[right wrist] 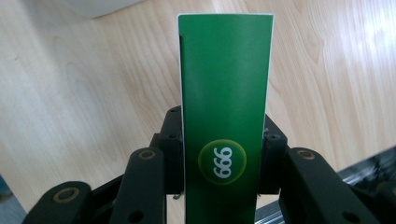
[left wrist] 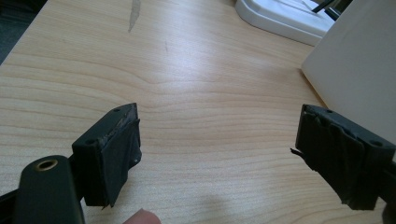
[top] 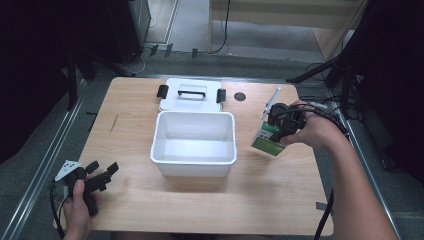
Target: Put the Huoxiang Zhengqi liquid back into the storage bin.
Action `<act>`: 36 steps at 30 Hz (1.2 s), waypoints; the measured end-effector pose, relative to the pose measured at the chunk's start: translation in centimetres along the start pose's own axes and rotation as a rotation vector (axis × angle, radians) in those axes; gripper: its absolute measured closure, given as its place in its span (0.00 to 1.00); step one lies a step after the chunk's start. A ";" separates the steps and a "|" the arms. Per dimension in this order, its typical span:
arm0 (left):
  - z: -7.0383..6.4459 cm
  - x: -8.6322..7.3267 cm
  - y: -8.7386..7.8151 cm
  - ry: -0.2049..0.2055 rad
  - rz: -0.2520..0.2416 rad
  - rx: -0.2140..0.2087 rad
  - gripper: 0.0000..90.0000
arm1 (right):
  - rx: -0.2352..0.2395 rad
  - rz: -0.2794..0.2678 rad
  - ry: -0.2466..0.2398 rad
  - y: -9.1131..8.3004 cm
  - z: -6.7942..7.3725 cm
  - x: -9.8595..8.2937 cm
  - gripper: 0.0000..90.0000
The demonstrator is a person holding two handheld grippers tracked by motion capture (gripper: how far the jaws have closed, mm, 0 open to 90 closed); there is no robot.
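The right gripper (right wrist: 223,154) pinches a green carton (right wrist: 224,116) by its narrow sides, its jaws clenched on it, and holds it above the table (top: 125,125) at three o'clock from the open white bin (top: 194,160). The carton tilts, so a grip on its thin edges could let it twist or slip free before clearing the bin wall. Its round badge reads "666". The left gripper (left wrist: 215,154), at the bin's seven o'clock, gapes empty; the lid (top: 192,92) lies at twelve.
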State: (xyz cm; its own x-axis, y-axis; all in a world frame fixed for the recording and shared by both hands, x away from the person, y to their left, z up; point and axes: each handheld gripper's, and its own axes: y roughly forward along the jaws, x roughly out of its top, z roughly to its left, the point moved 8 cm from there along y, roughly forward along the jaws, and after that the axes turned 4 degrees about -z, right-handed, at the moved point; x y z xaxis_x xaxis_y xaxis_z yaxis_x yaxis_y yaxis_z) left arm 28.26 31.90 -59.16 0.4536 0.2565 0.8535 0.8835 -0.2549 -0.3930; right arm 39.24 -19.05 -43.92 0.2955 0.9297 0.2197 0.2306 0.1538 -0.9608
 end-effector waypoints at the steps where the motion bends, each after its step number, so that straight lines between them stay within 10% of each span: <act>1: 0.0 0.0 0.0 -0.002 -0.002 0.000 0.16 | 0.001 -0.002 -0.024 -0.2 0.2 0.1 0.71; 7: 0.0 0.0 0.0 -0.004 0.001 -0.002 0.16 | -0.021 -0.005 -0.122 -1.7 0.4 1.0 0.71; 36: 0.0 0.0 0.0 -0.002 -0.001 0.002 0.16 | -0.071 -0.068 -0.246 -7.6 0.8 7.4 0.71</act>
State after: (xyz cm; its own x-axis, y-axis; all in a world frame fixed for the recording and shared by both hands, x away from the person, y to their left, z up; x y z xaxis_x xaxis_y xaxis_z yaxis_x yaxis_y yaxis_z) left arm 28.22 31.91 -59.14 0.4526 0.2586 0.8534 0.8844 -0.2527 -0.3924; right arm 38.91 -13.06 -35.13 0.0445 0.9728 0.2273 0.3091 0.2029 -0.9291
